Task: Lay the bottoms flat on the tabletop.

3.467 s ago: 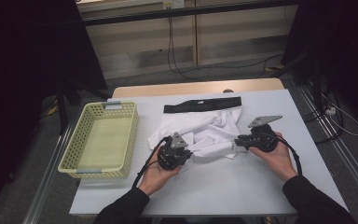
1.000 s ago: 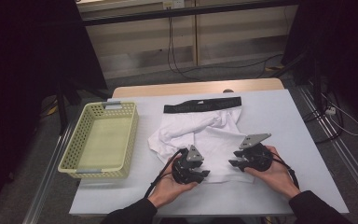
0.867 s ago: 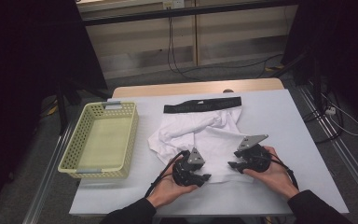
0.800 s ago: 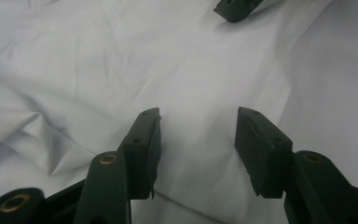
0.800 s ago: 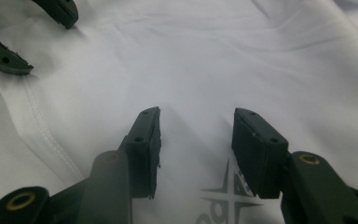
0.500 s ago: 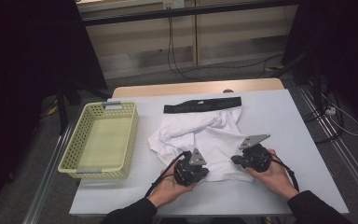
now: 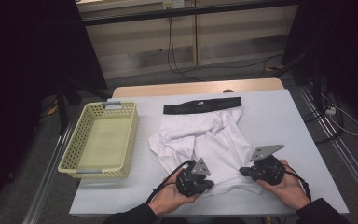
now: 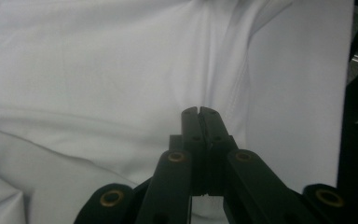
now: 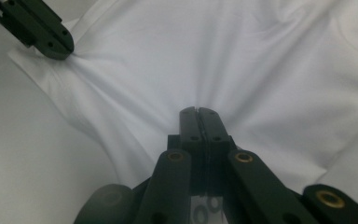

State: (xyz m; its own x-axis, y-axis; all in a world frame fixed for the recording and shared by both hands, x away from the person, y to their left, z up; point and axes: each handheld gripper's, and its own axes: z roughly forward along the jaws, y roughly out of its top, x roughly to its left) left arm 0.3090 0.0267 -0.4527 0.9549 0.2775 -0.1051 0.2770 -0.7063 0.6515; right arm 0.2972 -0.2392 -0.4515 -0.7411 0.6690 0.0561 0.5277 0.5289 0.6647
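White stretch-fabric shorts with a black waistband (image 7: 205,135) lie flat on the pale grey worktop (image 7: 279,116), with the waistband at the far side and the leg hems near the person. The fingers (image 8: 198,122) of the left gripper (image 7: 204,181) are pressed together, and the cloth puckers toward their tips, so I judge that they pinch the hem of one leg. The fingers (image 9: 199,122) of the right gripper (image 7: 244,171) are also closed together, and folds of the white fabric run to them in the same way; they seem to clamp the hem of the other leg. In the right gripper view, the left gripper (image 9: 37,28) shows at the upper left, biting the fabric edge. Both grippers sit at the near edge of the garment, apart from each other, probably so that the cloth stays stretched between them and can be lifted or folded toward the waistband. A yellow perforated plastic basket (image 7: 81,156) stands at the left of the shorts, not touching them, perhaps to receive them after folding.
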